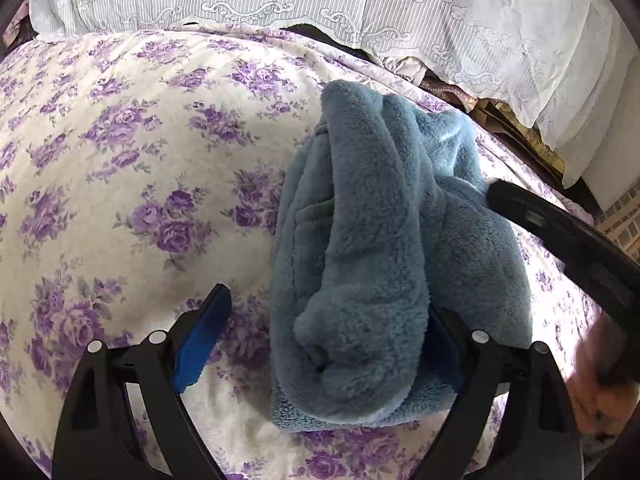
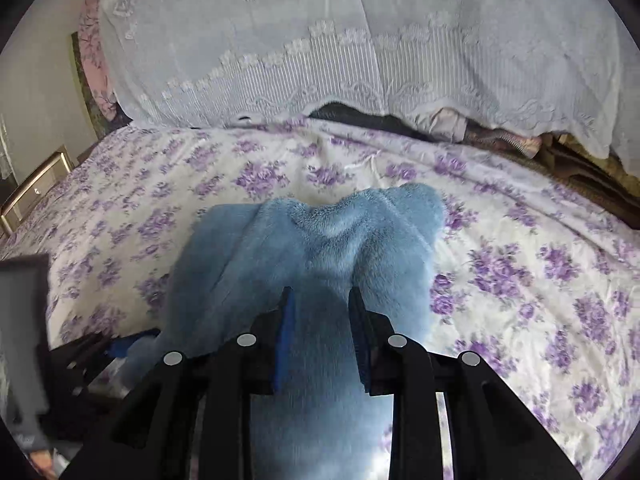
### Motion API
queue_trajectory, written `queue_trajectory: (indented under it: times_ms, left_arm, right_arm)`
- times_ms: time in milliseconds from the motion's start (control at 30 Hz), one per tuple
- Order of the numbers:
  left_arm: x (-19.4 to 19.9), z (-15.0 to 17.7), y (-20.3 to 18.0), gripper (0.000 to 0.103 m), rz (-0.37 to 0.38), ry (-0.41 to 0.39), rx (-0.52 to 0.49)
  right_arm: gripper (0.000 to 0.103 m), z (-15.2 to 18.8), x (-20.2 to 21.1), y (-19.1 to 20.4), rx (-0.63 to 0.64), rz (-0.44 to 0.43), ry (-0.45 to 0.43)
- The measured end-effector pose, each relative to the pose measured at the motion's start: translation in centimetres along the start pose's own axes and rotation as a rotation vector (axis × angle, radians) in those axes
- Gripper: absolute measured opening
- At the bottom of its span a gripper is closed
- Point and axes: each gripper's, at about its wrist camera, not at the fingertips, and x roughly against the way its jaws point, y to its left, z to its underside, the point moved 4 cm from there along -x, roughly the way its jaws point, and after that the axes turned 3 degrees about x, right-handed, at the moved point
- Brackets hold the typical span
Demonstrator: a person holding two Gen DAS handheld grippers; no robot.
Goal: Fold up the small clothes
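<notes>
A fluffy blue garment (image 1: 384,248) lies bunched on the floral bedspread (image 1: 120,160). My left gripper (image 1: 332,344) is open, its jaws wide apart; the near end of the garment lies between them, against the right finger. In the right wrist view the garment (image 2: 320,248) is lifted into a ridge. My right gripper (image 2: 320,300) is shut on a fold of the blue garment, with fleece pinched between the blue pads. Part of the right gripper (image 1: 560,240) shows in the left wrist view, reaching in from the right.
A white lace curtain (image 2: 340,60) hangs behind the bed. Dark clothing and folded fabrics (image 2: 480,128) lie along the far edge of the bed. A framed object (image 2: 36,192) stands at the left. A hand (image 1: 600,380) is at the right.
</notes>
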Motion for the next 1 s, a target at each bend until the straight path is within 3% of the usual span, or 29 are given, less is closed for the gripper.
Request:
queue_trajectory:
  times_ms: [133, 233, 333, 400, 533, 667, 733, 800, 833, 1000]
  left_arm:
    - [0.0, 0.0, -0.1, 0.087, 0.0, 0.003, -0.001]
    - [-0.1, 0.2, -0.3, 0.087, -0.009, 0.003, -0.015]
    - [0.4, -0.1, -0.3, 0.086, -0.019, -0.007, -0.024]
    - [1.7, -1.0, -0.5, 0.078, -0.006, -0.03, -0.034]
    - [4.1, -4.4, -1.1, 0.078, -0.051, -0.115, -0.069]
    - [1.1, -7.0, -0.1, 0.078, -0.052, -0.04, 0.008]
    - [-2.3, -6.5, 0.7, 0.08, -0.06, 0.046, 0.034]
    - [-3.9, -5.5, 1.7, 0.096, -0.09, 0.037, 0.053]
    - [-4.2, -5.1, 2.2, 0.096, -0.078, 0.03, 0.076]
    - [-2.6, -4.9, 2.4, 0.093, -0.016, 0.023, 0.118]
  right_arm:
    - [0.029, 3.5, -0.6, -0.2, -0.004, 0.007, 0.086]
    - [0.03, 4.7, -1.3, 0.2, 0.047, 0.058, 0.052]
    - [0.029, 4.0, -0.9, 0.4, 0.047, 0.052, 0.071]
    - [0.029, 2.9, 0.5, 0.5, 0.067, 0.028, 0.02]
    - [0.029, -0.9, 1.2, -0.7, 0.035, 0.023, -0.031]
    - [0.029, -3.8, -2.6, -2.4, -0.066, 0.003, 0.019]
    - [0.029, -2.9, -6.1, -2.8, -0.092, -0.001, 0.108]
    - [0.03, -0.7, -9.6, -2.9, -0.109, -0.002, 0.182]
    - [0.03, -0.3, -9.6, -2.8, -0.094, -0.003, 0.135]
    - [0.029, -1.1, -7.7, -2.7, -0.089, 0.005, 0.118]
